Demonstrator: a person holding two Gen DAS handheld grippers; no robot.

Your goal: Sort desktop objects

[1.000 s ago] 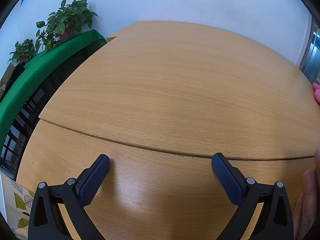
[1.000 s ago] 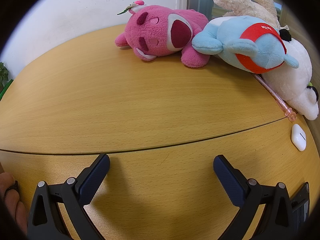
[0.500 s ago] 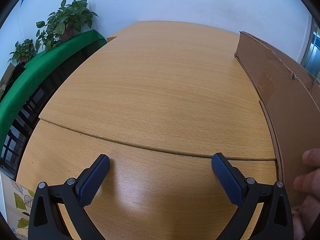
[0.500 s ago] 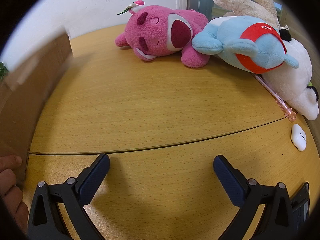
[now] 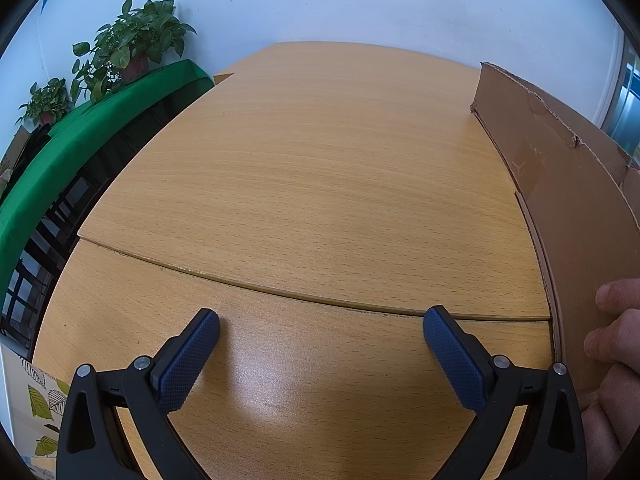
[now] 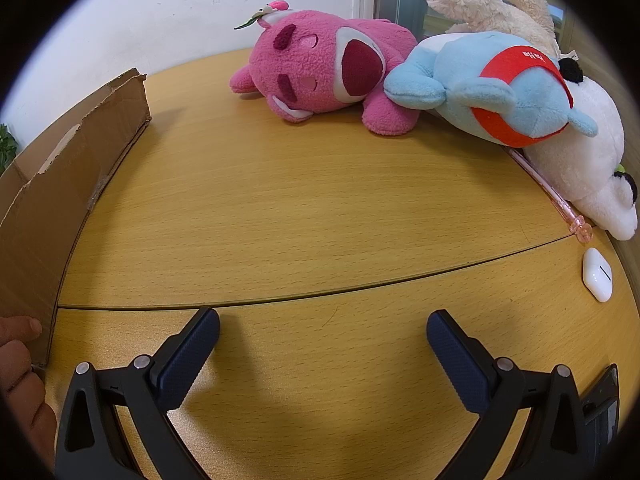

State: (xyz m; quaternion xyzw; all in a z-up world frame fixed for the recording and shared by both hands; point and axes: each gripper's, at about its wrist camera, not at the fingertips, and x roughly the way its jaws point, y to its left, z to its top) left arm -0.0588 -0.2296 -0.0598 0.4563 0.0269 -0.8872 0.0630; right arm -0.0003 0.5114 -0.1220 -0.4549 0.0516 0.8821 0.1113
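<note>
Two hand-held grippers hover low over a light beech-wood surface (image 5: 320,184) made of two boards that meet at a curved seam. The left hand-held gripper (image 5: 320,344) has its blue textured pads spread wide with nothing between them; the right hand-held gripper (image 6: 322,344) is likewise spread wide and empty.

A brown corrugated cardboard box (image 6: 60,184) with torn upper edges stands on the surface between the two grippers, along the right side of the left wrist view (image 5: 560,200) and the left side of the right wrist view. A bare hand (image 5: 612,344) rests its fingers against the near end of the box wall; the same hand (image 6: 20,364) shows at the left margin of the right wrist view.

Toward the far right corner of the surface lies a heap of soft toys: a pink plush bear (image 6: 324,72) on its side, a light-blue plush toy with a red band (image 6: 496,96) leaning against it, a white plush animal with black markings (image 6: 588,172) beneath, and a cream fluffy plush (image 6: 488,4) behind. A translucent pink pen (image 6: 548,192) pokes out from under the white toy near the right edge, and a small white earbud case (image 6: 597,276) lies just beyond its tip.

Past the left edge of the surface, potted green plants (image 5: 132,48) stand on a green-covered ledge (image 5: 80,140).
</note>
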